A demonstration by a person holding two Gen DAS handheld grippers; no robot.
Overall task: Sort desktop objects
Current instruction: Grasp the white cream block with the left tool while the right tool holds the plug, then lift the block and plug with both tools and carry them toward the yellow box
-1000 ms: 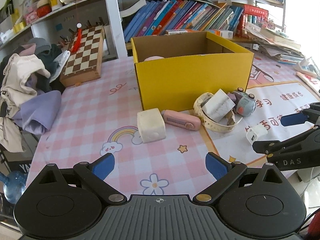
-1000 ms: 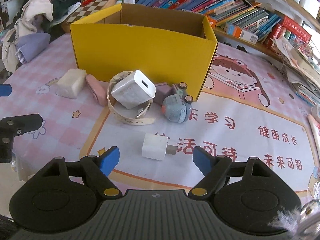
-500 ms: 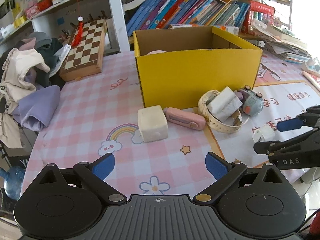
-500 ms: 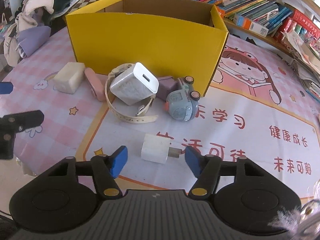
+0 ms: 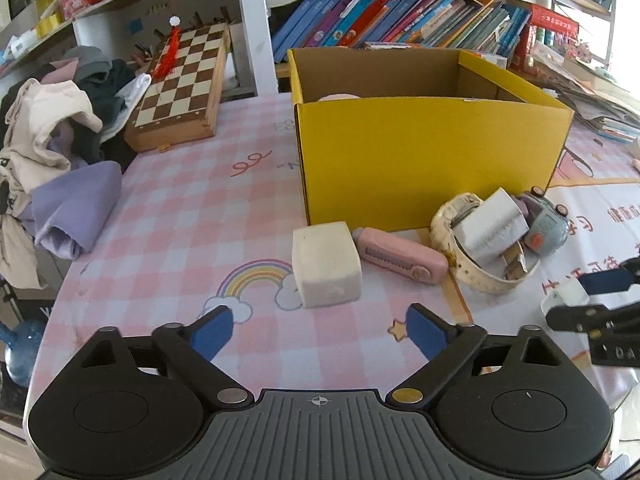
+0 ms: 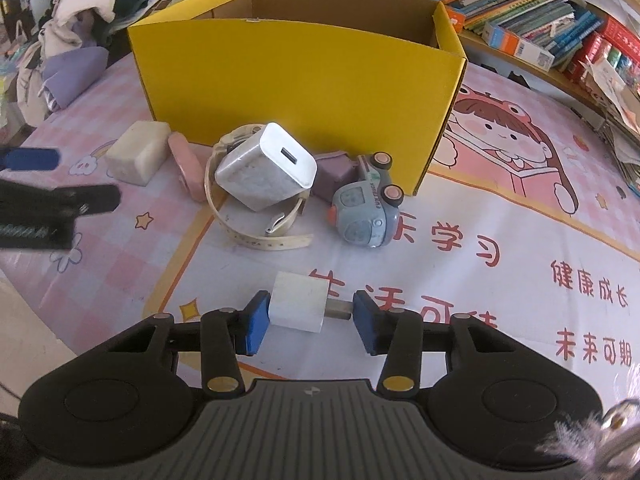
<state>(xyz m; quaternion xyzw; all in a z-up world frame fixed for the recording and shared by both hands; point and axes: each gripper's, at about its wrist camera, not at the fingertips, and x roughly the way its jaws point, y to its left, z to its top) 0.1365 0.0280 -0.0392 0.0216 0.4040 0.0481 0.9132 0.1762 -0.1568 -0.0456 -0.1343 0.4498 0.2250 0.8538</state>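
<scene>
My right gripper (image 6: 307,318) has closed around a small white plug adapter (image 6: 298,302) on the mat; both blue pads touch it, one on the body, one on the metal prongs. It also shows in the left wrist view (image 5: 566,300). My left gripper (image 5: 318,330) is open and empty, just short of a cream block (image 5: 325,266). Next to the block lie a pink case (image 5: 400,255), a cream watch (image 6: 248,216) with a large white charger (image 6: 266,172) on it, and a grey toy car (image 6: 366,212). Behind them stands an open yellow box (image 6: 296,68).
A chessboard (image 5: 182,84) and a heap of clothes (image 5: 56,152) lie at the far left. Bookshelves (image 5: 400,12) run behind the box. A purple block (image 6: 332,174) sits between the charger and the car. The table edge is near on the left.
My right gripper moved forward and narrowed its fingers onto the small white plug adapter. My left gripper moved closer to the cream block and stayed open.
</scene>
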